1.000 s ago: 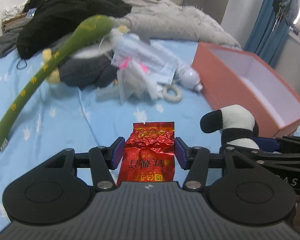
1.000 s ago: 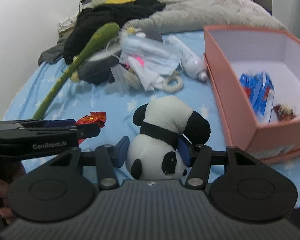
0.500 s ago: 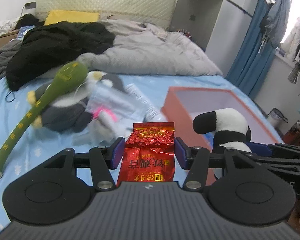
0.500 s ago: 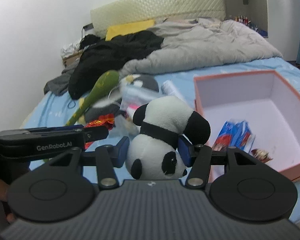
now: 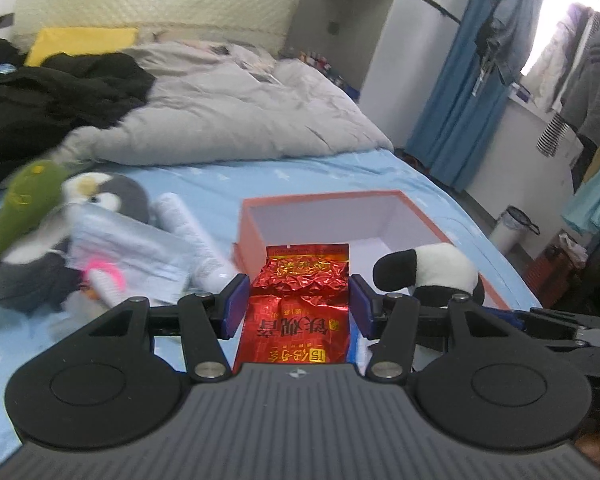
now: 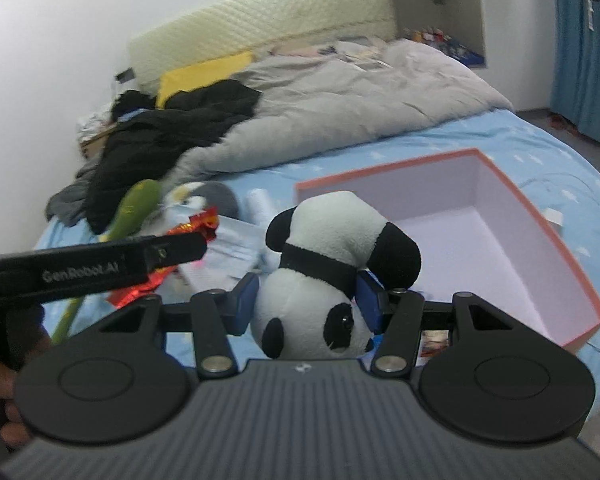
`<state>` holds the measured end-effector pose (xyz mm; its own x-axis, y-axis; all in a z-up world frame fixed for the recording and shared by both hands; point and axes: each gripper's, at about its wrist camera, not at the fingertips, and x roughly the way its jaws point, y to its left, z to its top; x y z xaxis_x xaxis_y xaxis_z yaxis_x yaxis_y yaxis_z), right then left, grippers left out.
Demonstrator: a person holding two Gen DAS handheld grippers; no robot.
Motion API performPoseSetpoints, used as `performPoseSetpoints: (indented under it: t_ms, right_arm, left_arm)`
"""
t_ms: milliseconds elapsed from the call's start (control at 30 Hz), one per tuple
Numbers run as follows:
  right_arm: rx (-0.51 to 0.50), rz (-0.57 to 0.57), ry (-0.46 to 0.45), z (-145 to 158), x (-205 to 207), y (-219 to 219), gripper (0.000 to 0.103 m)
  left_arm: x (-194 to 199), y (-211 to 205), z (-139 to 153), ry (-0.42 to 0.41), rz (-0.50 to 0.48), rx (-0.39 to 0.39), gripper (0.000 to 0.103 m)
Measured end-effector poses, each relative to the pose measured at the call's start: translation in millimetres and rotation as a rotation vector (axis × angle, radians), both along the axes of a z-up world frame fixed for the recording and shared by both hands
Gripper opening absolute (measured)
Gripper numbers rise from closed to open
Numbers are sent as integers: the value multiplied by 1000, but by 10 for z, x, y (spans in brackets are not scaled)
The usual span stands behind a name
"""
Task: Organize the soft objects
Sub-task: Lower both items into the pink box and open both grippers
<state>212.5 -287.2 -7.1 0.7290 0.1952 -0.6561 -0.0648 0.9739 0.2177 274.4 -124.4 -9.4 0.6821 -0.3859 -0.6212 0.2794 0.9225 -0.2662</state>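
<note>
Counting one pouch [image 5: 300, 304]; one panda [image 6: 324, 280]; one box [image 6: 500, 240]

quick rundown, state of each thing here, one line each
left gripper: shut on the red foil packet
right gripper: shut on the panda plush, which hangs head down
pink box: open, no lid on it
penguin plush: lying on the bed
green plush: lying on the bed beside the penguin
</note>
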Motion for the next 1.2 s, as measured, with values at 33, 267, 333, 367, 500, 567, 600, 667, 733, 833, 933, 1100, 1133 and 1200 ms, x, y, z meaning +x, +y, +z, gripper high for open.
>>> performPoseSetpoints:
  t_ms: [33, 267, 333, 367, 500, 567, 600, 667, 733, 833, 933, 1100, 1133, 1200]
  right_arm:
    - [0, -12, 11, -30, 38, -59, 56]
    - [-1, -88, 104, -327, 338, -494, 56]
    - [-1, -105, 130, -425, 427, -602, 56]
    - [-1, -112, 145, -484, 477, -662, 56]
    - [-3, -135, 202, -716, 658, -834, 56]
    - [1, -147, 228, -837, 738, -921, 56]
    - [2, -155, 239, -884, 761, -952, 56]
    - [8, -167, 256, -974, 808, -1016, 56]
    - [11, -177, 264, -1029, 837, -1058, 56]
    - [6, -193, 275, -1078, 856, -1102, 58]
    - [4, -206, 293, -1096, 847, -1148, 60]
    - [-7, -207, 262, -958, 721, -1145, 65]
    - [-9, -206, 253, -915, 680, -1129, 65]
    - [-3, -199, 235, -833, 609, -1101, 65]
  left_arm:
    - [79, -86, -39, 13, -15, -4, 60]
    - [565, -643, -391, 105, -104, -1, 60]
    - [711, -781, -520, 135, -122, 4, 60]
    - [762, -827, -581, 147, -132, 4, 60]
    - [969, -1012, -815, 203, -156, 5, 60]
    - [1050, -1098, -917, 222, -165, 20, 60]
    - [1088, -1131, -954, 230, -169, 26, 60]
    - [1149, -1179, -1017, 243, -173, 30, 60]
    - [1186, -1210, -1057, 248, -179, 35, 60]
    - [1200, -1241, -1071, 248, -191, 24, 64]
    - [1154, -1241, -1053, 250, -185, 22, 70]
    - [989, -1152, -900, 215, -174, 20, 70]
    - [943, -1118, -852, 206, -170, 15, 70]
    - [837, -1046, -756, 187, -162, 8, 70]
